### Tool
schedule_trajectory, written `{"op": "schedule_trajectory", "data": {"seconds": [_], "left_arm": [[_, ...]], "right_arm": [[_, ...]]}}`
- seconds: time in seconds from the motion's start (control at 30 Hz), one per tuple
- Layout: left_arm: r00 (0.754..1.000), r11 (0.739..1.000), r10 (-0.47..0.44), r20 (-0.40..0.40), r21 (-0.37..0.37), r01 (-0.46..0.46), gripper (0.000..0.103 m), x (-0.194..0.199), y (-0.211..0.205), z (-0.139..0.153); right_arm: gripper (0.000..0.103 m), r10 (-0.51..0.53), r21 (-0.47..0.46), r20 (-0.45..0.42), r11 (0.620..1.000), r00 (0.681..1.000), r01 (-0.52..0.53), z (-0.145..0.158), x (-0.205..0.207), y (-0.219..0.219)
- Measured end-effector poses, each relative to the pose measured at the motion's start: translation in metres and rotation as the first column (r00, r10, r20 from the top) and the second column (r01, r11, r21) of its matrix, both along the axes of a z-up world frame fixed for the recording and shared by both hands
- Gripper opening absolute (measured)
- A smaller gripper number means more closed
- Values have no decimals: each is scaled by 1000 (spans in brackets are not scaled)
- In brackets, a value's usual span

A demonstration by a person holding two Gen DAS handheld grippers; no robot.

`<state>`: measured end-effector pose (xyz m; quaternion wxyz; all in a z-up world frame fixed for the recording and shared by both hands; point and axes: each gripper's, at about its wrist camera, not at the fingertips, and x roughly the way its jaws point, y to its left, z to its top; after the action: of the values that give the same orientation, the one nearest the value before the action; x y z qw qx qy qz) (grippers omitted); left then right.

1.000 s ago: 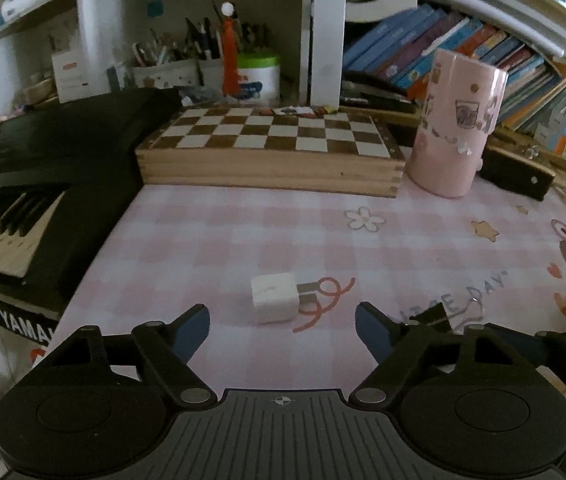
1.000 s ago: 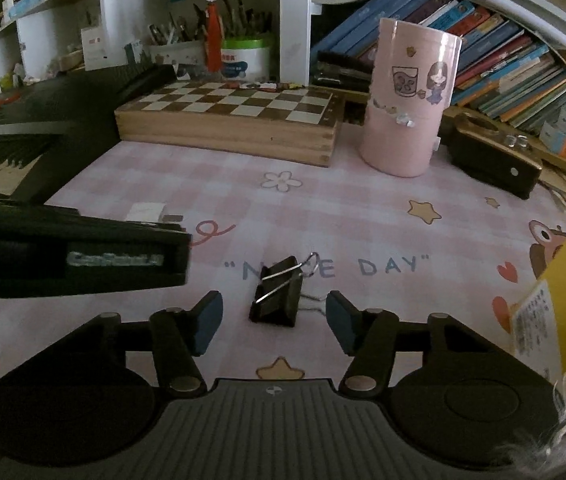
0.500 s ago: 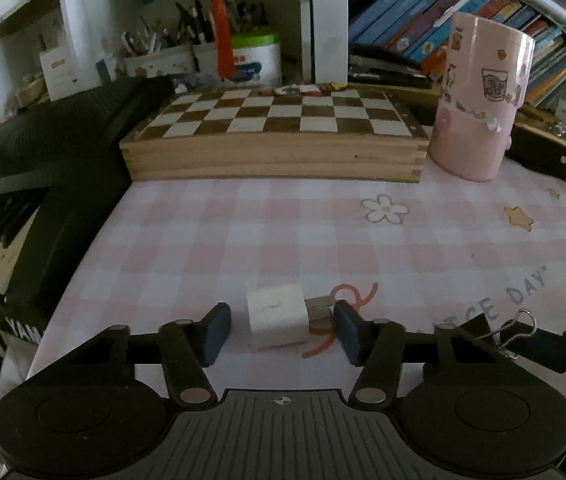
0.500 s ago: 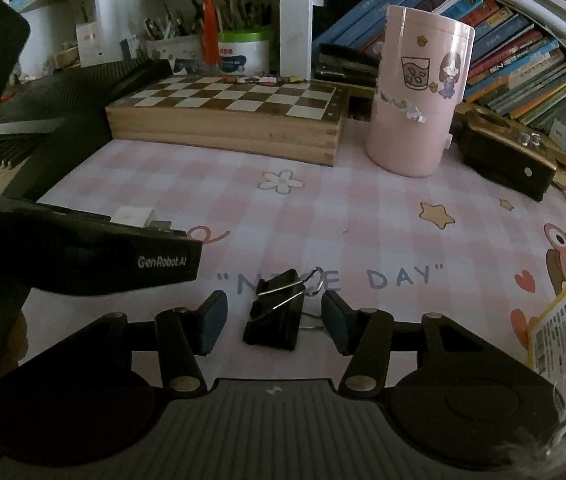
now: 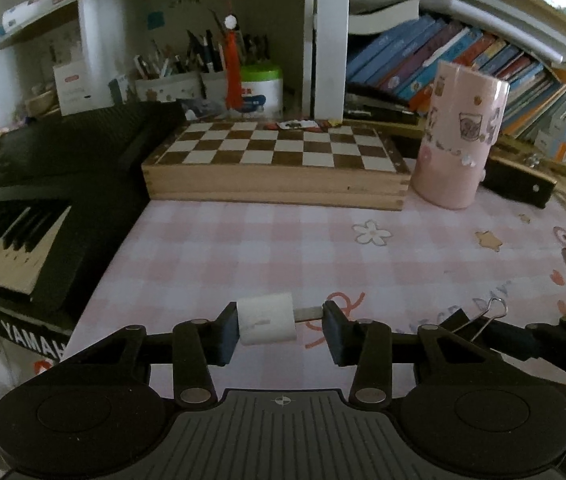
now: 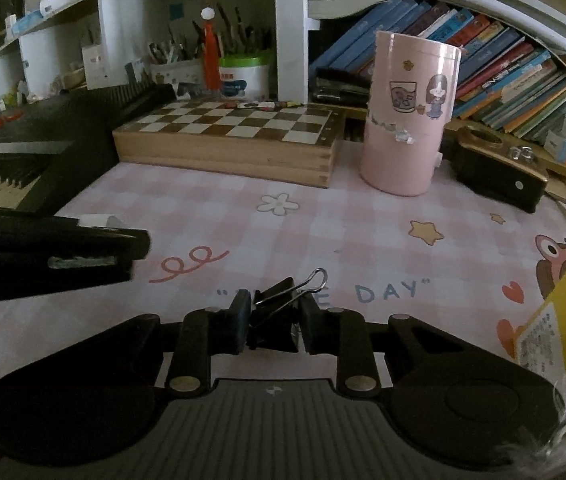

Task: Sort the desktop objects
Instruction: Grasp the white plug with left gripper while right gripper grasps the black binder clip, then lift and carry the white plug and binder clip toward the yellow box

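Note:
A white charger plug (image 5: 267,320) with metal prongs sits between the fingers of my left gripper (image 5: 281,326). Its jaws are closing: the left pad is against the white body and the right pad against the prong tips. It hangs just above the pink checked mat (image 5: 283,248). A black binder clip (image 6: 273,330) with wire handles is pinched in my right gripper (image 6: 275,322), which is shut on it low over the mat. In the left wrist view the same binder clip (image 5: 471,322) shows at the right. The charger plug (image 6: 97,221) peeks over the left gripper's dark side in the right wrist view.
A wooden chessboard box (image 5: 275,168) lies at the back, with a tall pink cylinder (image 5: 459,140) to its right and a black case (image 5: 519,182) beyond. A black keyboard (image 5: 15,216) borders the mat on the left. A yellow box (image 6: 563,320) stands at the right edge. Books fill the shelf behind.
The left jaws have narrowed from wide apart until they meet the charger plug. The right jaws have shut on the binder clip, which now stands up between the pads.

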<state>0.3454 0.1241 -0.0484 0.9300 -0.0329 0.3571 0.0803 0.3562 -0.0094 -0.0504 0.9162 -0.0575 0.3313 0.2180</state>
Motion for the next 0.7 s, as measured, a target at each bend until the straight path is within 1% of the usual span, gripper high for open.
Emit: {"op": "schedule_trajectory", "data": {"seconds": [0.23, 0.7], "left_arm": [[1000, 1000, 5, 29, -31, -4, 42, -20, 2, 13], [999, 999, -12, 50, -39, 14, 42, -65, 4, 29]], "right_arm": [[23, -9, 16, -2, 1000, 1000, 9, 11, -10, -11], [23, 1, 38, 14, 999, 1000, -2, 35, -50, -21]]}}
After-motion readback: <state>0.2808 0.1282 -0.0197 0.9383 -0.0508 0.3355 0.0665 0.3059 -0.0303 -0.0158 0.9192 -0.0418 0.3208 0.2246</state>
